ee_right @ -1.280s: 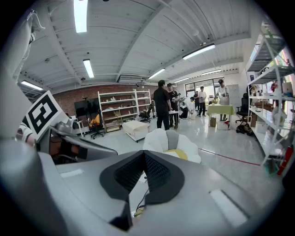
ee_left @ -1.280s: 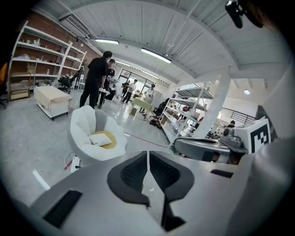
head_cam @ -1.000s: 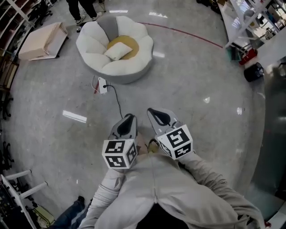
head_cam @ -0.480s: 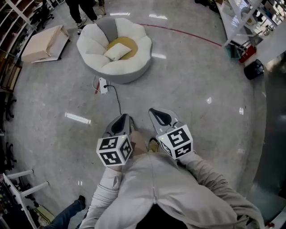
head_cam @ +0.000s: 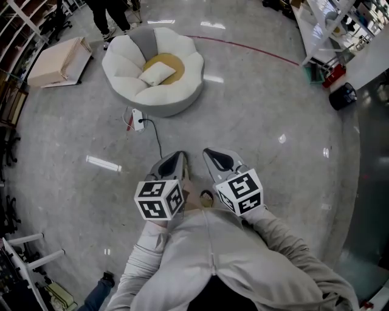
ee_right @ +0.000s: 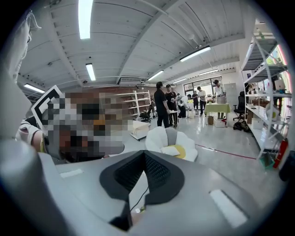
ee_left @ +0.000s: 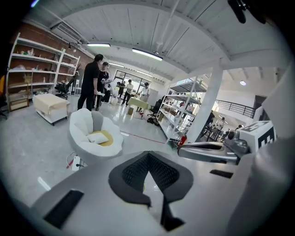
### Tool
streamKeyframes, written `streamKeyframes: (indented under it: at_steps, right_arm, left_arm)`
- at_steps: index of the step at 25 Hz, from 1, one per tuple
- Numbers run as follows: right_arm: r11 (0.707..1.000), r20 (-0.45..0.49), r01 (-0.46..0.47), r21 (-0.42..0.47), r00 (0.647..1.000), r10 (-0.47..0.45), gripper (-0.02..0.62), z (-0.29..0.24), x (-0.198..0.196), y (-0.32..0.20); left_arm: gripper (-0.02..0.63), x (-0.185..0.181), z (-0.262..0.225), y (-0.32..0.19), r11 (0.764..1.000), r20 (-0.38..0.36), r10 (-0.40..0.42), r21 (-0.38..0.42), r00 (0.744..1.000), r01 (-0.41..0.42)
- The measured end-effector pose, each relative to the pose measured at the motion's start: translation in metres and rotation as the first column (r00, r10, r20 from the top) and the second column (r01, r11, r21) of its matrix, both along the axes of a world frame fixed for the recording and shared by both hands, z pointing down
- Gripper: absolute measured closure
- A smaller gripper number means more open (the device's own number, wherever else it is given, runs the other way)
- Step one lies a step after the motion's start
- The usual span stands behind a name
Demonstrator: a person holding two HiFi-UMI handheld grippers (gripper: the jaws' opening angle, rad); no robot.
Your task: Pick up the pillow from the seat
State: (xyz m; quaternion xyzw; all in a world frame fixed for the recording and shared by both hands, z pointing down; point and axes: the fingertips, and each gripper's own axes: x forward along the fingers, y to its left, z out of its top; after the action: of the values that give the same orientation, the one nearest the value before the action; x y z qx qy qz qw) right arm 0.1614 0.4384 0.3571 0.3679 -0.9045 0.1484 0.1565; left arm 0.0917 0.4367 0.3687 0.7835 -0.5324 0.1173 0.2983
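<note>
Pillow [head_cam: 157, 74] and seat [head_cam: 182, 82] are at the far left of the scene, well apart from both tools. Nearest, the person's beige sleeves [head_cam: 267, 243] hold the two tools side by side above the grey floor [head_cam: 267, 121]. The left hand-held gripper [head_cam: 178, 157] is closing its jaws the last little way, tips meeting with nothing between them. Just to its right, the right hand-held gripper [head_cam: 208, 152] has its jaws pressed together at the tips, also empty. Farther out, a black cable [head_cam: 159, 138] runs across the floor to a white power strip [head_cam: 138, 116] lying just beside the seat's near edge. The seat is white and petal-shaped with a yellow centre, and the white pillow lies tilted on that centre, against the left petals. Beyond it to the left stands a beige box [head_cam: 58, 58], and a person's legs [head_cam: 112, 15] show at the far edge.
</note>
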Motion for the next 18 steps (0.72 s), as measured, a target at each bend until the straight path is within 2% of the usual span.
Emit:
streamKeyframes:
  at_steps: [8, 18]
  right_arm:
    - [1.0, -0.009, 0.014, 0.004, 1.0, -0.014, 0.595, -0.006, -0.011, -0.024]
    - [1.0, -0.026, 0.01, -0.01, 1.0, -0.011, 0.595, 0.001, -0.041, -0.086]
  left_arm:
    - [0.6, -0.004, -0.001, -0.031, 1.0, 0.047, 0.018, -0.008, 0.999, -0.017]
    - [0.6, -0.036, 0.008, -0.087, 1.0, 0.054, 0.016, -0.023, 0.998, -0.015]
